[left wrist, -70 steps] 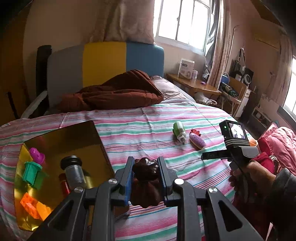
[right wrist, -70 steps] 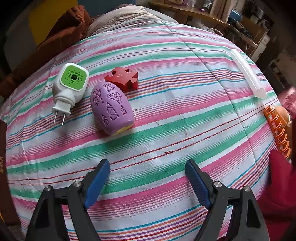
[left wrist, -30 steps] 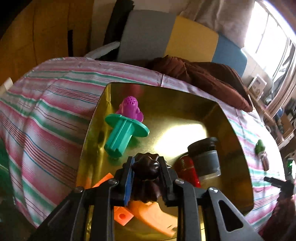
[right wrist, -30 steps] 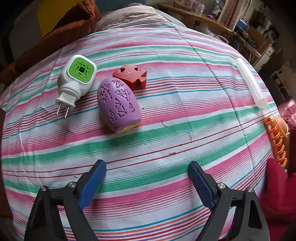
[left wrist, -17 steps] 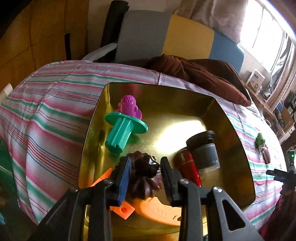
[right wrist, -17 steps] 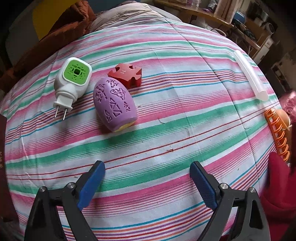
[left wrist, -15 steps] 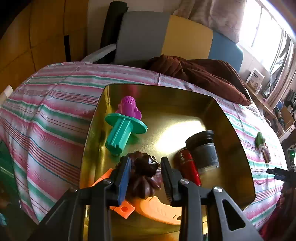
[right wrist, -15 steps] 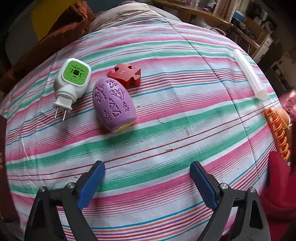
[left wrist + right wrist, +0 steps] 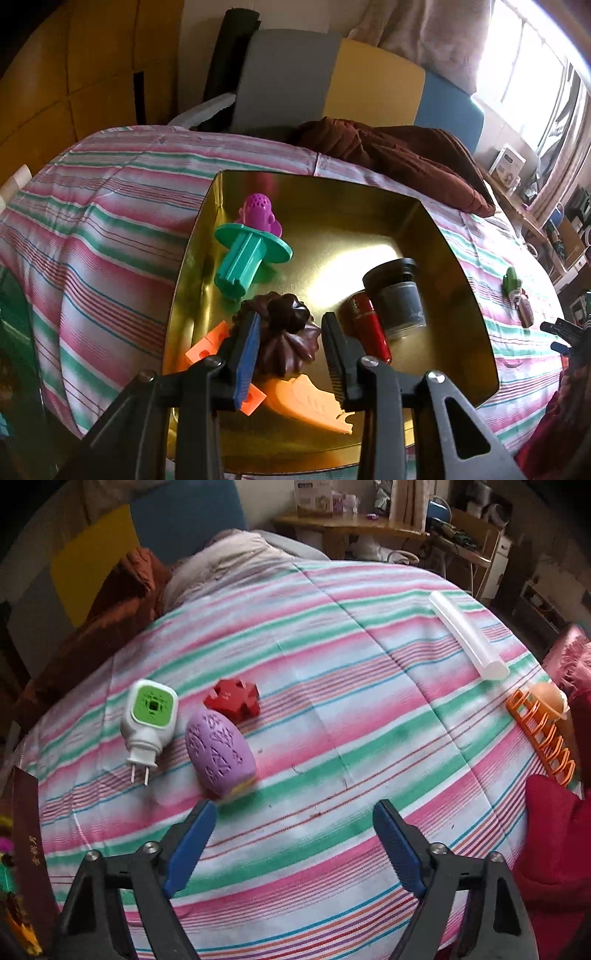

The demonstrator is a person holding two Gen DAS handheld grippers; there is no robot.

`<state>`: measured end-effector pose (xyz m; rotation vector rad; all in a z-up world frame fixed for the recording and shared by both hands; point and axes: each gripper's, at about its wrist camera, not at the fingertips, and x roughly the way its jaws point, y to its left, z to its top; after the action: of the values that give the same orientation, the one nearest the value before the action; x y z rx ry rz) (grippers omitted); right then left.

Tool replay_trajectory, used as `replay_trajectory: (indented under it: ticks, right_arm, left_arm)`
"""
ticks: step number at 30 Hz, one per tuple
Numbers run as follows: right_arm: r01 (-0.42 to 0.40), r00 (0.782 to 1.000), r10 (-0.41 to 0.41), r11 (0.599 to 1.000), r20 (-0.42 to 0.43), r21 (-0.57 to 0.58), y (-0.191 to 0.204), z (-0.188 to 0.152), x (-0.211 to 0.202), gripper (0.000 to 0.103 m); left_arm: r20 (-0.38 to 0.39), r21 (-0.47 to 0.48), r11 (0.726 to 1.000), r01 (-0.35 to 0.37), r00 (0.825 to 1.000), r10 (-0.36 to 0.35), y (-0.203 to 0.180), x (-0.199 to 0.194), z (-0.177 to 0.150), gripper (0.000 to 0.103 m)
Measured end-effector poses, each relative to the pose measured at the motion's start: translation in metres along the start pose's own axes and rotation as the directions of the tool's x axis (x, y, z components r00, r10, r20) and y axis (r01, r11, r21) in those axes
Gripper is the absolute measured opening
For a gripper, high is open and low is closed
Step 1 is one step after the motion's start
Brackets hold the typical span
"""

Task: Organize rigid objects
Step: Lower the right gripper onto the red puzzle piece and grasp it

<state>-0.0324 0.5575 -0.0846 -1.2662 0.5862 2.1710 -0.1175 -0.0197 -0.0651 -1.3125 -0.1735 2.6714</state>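
Note:
In the left wrist view, my left gripper point(image 9: 291, 354) hangs open over the gold tray point(image 9: 458, 266). A brown swirl-shaped toy point(image 9: 286, 338) lies loose between its jaws on an orange wedge point(image 9: 310, 400) and orange block point(image 9: 207, 345). The tray also holds a teal spool point(image 9: 247, 258), a purple toy point(image 9: 258, 212), a red can point(image 9: 369, 334) and a dark jar point(image 9: 400, 299). In the right wrist view, my right gripper point(image 9: 293, 834) is open and empty above the striped bedspread, just short of a purple egg-shaped toy point(image 9: 219, 747), a white and green plug point(image 9: 147, 716) and a red puzzle piece point(image 9: 232, 699).
A white tube point(image 9: 467, 637) and an orange rack point(image 9: 543, 731) lie at the bed's right edge. A brown blanket point(image 9: 391, 155) is heaped behind the tray, by the headboard. A dark red box wall point(image 9: 26, 849) stands at the left in the right wrist view.
My left gripper carried the brown toy from the bedspread over the tray, then opened and released it there. My right gripper tilted up a little and stayed open.

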Motion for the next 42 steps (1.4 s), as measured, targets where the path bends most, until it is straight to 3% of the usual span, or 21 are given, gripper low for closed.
replay_trajectory:
  ticks: [4, 11, 14, 19, 22, 24, 26, 27, 31, 34, 38, 42]
  right_arm:
    - [-0.058, 0.998, 0.059, 0.998, -0.007, 0.024, 0.001, -0.001, -0.003, 0.076]
    - [-0.117, 0.992, 0.125, 0.979, -0.037, 0.167, 0.003, 0.034, 0.033, 0.078]
    - [-0.105, 0.992, 0.118, 0.974, -0.052, 0.203, 0.011, 0.047, 0.050, 0.087]
    - [-0.066, 0.992, 0.090, 0.968, -0.090, 0.242, 0.023, 0.059, 0.075, 0.090]
    - [-0.004, 0.995, 0.022, 0.985, -0.096, 0.175, 0.038, 0.064, 0.082, 0.091]
    - [0.055, 0.994, -0.046, 0.995, -0.103, 0.080, 0.051, 0.063, 0.085, 0.083]
    - [0.101, 0.992, -0.102, 0.995, -0.076, -0.015, 0.062, 0.061, 0.085, 0.053]
    - [0.094, 0.994, -0.095, 0.995, -0.060, -0.020, 0.061, 0.061, 0.082, 0.050]
    - [0.048, 0.996, -0.043, 0.997, -0.076, 0.064, 0.039, 0.070, 0.076, 0.049]
    - [-0.020, 0.999, 0.023, 0.994, -0.027, 0.110, 0.021, 0.076, 0.055, 0.049]
    - [-0.078, 0.997, 0.078, 0.996, 0.008, 0.038, 0.024, 0.072, 0.032, 0.049]
    - [-0.146, 0.989, 0.145, 0.986, -0.018, -0.086, 0.048, 0.047, 0.014, 0.049]
  left_arm:
    - [0.011, 0.004, 1.000, -0.003, 1.000, 0.003, 0.002, -0.004, 0.001, 0.034]
    - [-0.003, -0.007, 1.000, -0.004, 1.000, 0.004, 0.002, -0.001, 0.000, 0.034]
    - [-0.007, -0.009, 1.000, -0.003, 1.000, 0.003, 0.003, 0.000, 0.002, 0.034]
    - [-0.011, -0.007, 1.000, -0.012, 1.000, 0.012, 0.005, 0.002, 0.005, 0.034]
    - [-0.018, -0.015, 1.000, -0.009, 1.000, 0.008, 0.006, 0.004, 0.005, 0.035]
    - [-0.025, -0.013, 1.000, -0.010, 1.000, 0.010, 0.005, 0.006, 0.005, 0.035]
    - [-0.028, -0.011, 1.000, -0.003, 1.000, 0.003, 0.005, 0.007, 0.003, 0.035]
    - [-0.030, -0.008, 1.000, -0.002, 1.000, 0.002, 0.004, 0.007, 0.003, 0.035]
    - [-0.021, 0.002, 1.000, 0.001, 1.000, -0.001, 0.002, 0.004, 0.001, 0.035]
    - [-0.011, 0.010, 1.000, -0.005, 1.000, 0.005, 0.002, 0.000, 0.001, 0.035]
    - [-0.007, -0.004, 1.000, 0.004, 1.000, -0.004, 0.002, -0.002, -0.001, 0.035]
    - [0.006, 0.011, 1.000, 0.001, 1.000, -0.001, -0.001, -0.007, -0.003, 0.035]
